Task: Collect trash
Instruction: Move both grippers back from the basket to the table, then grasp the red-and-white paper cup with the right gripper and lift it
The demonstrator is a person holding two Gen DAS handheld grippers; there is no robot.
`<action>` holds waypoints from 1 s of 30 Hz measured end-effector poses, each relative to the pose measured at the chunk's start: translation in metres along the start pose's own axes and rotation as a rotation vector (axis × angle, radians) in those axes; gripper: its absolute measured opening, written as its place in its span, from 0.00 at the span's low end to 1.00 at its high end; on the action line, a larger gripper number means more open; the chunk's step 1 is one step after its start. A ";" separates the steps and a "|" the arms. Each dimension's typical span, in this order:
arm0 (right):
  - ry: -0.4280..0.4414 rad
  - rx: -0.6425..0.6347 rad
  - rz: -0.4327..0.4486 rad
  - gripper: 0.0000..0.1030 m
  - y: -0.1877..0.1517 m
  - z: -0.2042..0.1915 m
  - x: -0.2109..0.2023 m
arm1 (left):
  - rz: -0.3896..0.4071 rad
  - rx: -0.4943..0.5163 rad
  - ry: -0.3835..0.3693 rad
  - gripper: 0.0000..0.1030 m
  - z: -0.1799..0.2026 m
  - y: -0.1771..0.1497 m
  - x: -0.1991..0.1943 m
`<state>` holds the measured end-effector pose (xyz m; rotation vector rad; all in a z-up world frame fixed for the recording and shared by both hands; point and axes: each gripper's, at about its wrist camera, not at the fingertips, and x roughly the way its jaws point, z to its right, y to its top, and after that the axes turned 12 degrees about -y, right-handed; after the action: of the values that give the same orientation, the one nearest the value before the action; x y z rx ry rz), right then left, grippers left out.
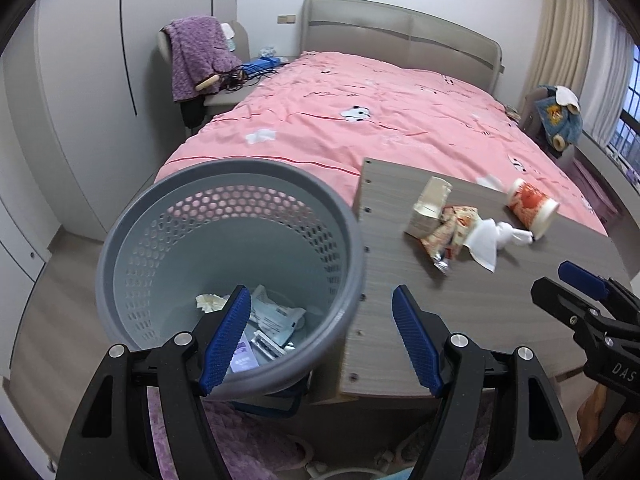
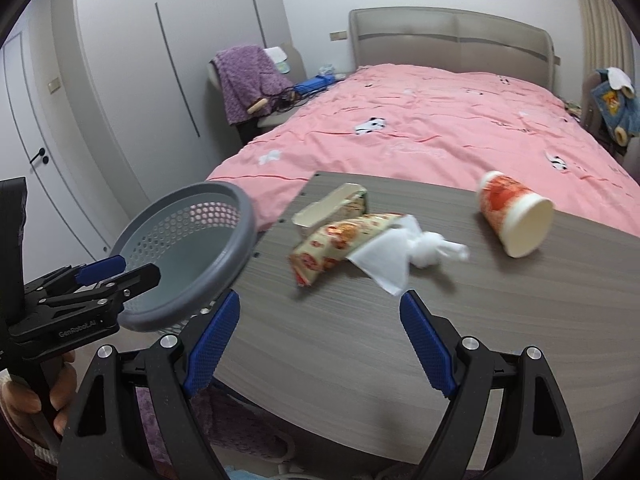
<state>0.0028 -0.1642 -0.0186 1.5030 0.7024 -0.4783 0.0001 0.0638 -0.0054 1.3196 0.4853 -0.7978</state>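
Observation:
A grey perforated trash basket (image 1: 120, 256) stands left of a wood-grain table (image 1: 400, 320) and holds wrappers and paper scraps (image 1: 272, 320). On the table lie an opened carton (image 2: 332, 208), a printed snack wrapper (image 2: 340, 240), a crumpled white tissue (image 2: 400, 256) and a tipped red paper cup (image 2: 516, 216). My left gripper (image 1: 320, 304) is open and empty, straddling the basket's near rim. My right gripper (image 2: 320, 308) is open and empty, just short of the tissue. It also shows in the left wrist view (image 1: 560, 284).
A bed with a pink duvet (image 1: 360, 120) lies behind the table. A chair with a purple blanket (image 1: 196, 56) stands at the far left, wardrobes (image 2: 120, 80) beside it. A purple rug (image 1: 248, 436) lies under the table's near edge.

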 end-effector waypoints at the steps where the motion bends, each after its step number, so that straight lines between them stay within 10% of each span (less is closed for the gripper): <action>1: -0.002 0.008 0.001 0.78 -0.002 0.005 -0.001 | -0.003 0.009 0.001 0.68 0.005 0.000 0.000; 30: -0.133 0.168 0.046 0.79 -0.010 0.131 -0.014 | -0.070 0.134 -0.055 0.68 0.092 0.008 0.037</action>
<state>0.0021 -0.2964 -0.0250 1.6240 0.5336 -0.6082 0.0195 -0.0338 -0.0077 1.4068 0.4419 -0.9356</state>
